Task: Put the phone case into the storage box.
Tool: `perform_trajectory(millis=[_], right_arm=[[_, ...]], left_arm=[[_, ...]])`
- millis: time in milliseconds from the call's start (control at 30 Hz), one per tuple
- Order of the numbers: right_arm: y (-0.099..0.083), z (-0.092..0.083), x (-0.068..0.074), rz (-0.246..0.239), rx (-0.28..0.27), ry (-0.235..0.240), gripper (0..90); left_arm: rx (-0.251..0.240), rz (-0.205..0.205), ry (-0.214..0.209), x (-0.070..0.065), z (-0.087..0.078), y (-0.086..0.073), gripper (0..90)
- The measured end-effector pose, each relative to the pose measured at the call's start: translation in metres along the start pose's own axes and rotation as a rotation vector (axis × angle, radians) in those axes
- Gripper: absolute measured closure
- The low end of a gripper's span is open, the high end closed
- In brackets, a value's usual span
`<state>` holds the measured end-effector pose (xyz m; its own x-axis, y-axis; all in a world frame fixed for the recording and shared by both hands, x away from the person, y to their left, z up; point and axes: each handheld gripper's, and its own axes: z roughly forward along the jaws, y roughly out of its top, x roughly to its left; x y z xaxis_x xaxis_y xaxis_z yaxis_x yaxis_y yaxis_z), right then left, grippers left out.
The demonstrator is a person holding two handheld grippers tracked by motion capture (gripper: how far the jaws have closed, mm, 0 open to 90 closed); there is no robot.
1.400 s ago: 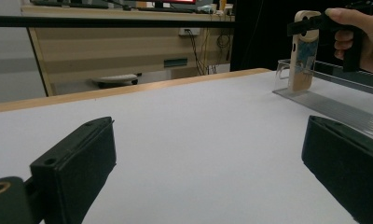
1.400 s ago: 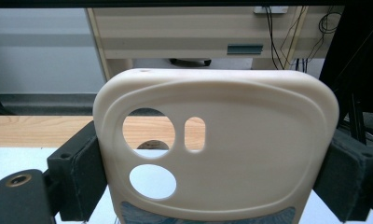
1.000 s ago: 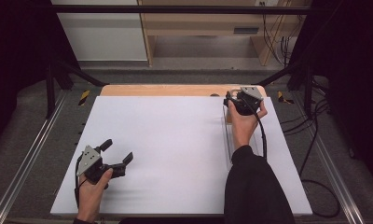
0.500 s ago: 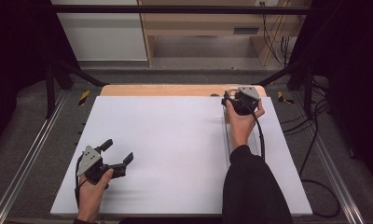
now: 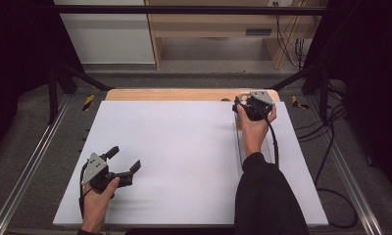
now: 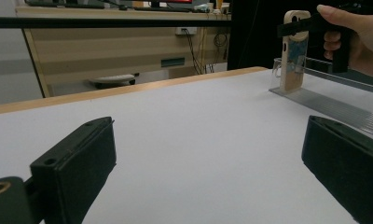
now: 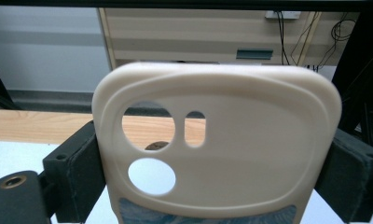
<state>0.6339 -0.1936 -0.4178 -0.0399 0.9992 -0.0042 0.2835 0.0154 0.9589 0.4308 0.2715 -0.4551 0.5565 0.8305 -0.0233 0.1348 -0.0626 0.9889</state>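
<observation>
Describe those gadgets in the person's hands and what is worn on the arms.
Each hand grips a black tool: left gripper and right gripper have two blocky black jaws, a grey three-cornered plate on top and a trailing black cable. The right arm wears a black sleeve.

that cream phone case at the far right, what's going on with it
A person's right tool is shut on the cream phone case, holding it upright at the far end of a clear rack on the white table. The left tool rests open near the front left, holding nothing.
</observation>
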Motion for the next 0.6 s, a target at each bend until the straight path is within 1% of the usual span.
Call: perform_trajectory(millis=[133, 233, 367, 600], right_arm=[[-0.0017, 0.0008, 0.001, -0.009, 0.01, -0.007, 6.9], [-0.0015, -0.0004, 0.0013, -0.018, 0.009, 0.011, 5.1], [0.0003, -0.0028, 0.0011, -0.021, 0.004, 0.016, 5.1], [0.0028, -0.0063, -0.001, -0.032, -0.001, 0.01, 5.4]], left_arm=[[0.0, 0.0, 0.001, 0.0001, -0.0001, -0.0001, 2.4], [0.001, 0.001, 0.001, 0.0001, -0.0001, -0.0001, 2.4], [0.001, 0.002, 0.003, -0.0002, -0.0002, 0.0, 2.4], [-0.001, 0.0, 0.003, 0.0002, -0.0006, 0.0001, 2.4]])
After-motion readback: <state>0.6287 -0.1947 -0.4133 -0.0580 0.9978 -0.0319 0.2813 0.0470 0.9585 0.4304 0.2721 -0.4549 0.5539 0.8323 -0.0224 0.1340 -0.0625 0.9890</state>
